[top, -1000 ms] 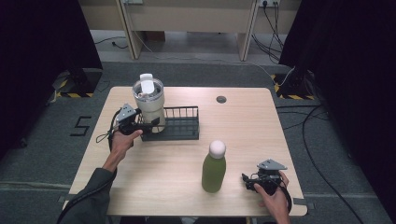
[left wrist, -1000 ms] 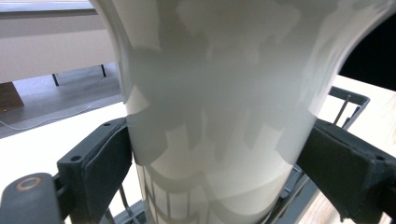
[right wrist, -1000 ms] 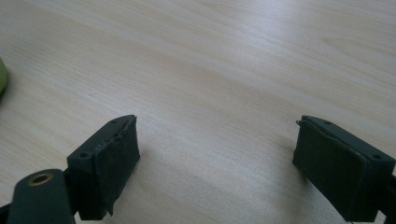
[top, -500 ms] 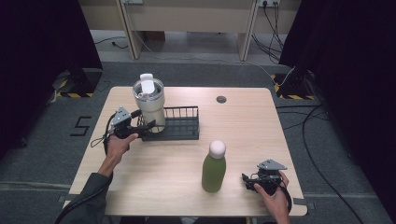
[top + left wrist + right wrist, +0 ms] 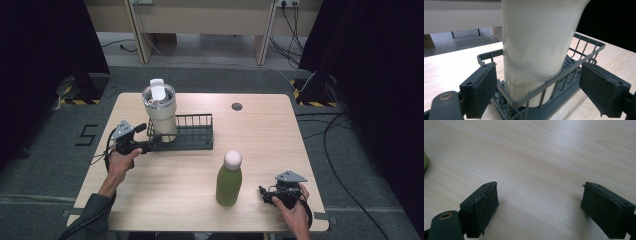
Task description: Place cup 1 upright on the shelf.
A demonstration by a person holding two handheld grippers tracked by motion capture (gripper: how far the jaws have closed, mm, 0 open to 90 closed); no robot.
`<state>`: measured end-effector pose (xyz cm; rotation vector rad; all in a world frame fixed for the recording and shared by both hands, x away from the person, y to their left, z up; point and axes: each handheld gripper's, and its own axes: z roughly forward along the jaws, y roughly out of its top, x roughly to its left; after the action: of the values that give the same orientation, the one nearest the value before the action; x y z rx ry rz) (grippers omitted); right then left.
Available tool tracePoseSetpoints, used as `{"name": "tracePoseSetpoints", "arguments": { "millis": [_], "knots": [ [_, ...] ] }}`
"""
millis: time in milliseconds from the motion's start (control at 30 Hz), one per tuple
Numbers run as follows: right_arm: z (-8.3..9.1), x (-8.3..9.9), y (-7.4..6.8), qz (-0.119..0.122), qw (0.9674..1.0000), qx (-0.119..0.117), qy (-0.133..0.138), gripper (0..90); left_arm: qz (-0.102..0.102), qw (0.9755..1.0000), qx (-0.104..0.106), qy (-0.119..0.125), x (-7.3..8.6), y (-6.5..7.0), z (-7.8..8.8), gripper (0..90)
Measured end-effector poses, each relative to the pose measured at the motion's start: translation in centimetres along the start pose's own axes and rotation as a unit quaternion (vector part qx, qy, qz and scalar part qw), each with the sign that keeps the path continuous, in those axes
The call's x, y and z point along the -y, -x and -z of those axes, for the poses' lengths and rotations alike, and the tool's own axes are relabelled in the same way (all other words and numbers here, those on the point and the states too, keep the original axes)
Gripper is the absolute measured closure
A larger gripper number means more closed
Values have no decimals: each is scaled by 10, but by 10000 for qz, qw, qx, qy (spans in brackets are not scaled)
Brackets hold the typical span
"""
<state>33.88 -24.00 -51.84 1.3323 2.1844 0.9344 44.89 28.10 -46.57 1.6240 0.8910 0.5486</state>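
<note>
A cream tumbler (image 5: 159, 113) with a clear lid stands upright in the left end of a dark wire rack (image 5: 192, 135) on the wooden table. My left gripper (image 5: 152, 142) is just left of the rack, open, its jaws spread to either side of the rack's corner without touching the tumbler (image 5: 536, 42). The rack's rim (image 5: 564, 72) runs between the pads. A green bottle (image 5: 229, 179) with a white cap stands at the front middle. My right gripper (image 5: 264, 194) rests low to the bottle's right, open over bare wood (image 5: 539, 170).
A small round grommet (image 5: 237, 106) sits in the table (image 5: 260, 145) near the back edge. Cables (image 5: 345, 150) trail on the grey floor to the right, and desk legs (image 5: 137, 30) stand beyond the table.
My left gripper has drawn back a little to the left, away from the tumbler. The right gripper and the bottle have stayed put.
</note>
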Motion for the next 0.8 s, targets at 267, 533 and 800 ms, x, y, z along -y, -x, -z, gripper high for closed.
{"name": "tracePoseSetpoints", "arguments": {
  "millis": [267,533,800],
  "knots": [
    [0,0,0,-1,10000,0,0,141,130,9998,52,-110,7,8,7,138],
    [0,0,0,-1,10000,0,0,140,114,9999,8,-90,7,12,14,146],
    [0,0,0,-1,10000,-1,-1,140,43,10000,-26,-57,8,16,24,147]
  ]
}}
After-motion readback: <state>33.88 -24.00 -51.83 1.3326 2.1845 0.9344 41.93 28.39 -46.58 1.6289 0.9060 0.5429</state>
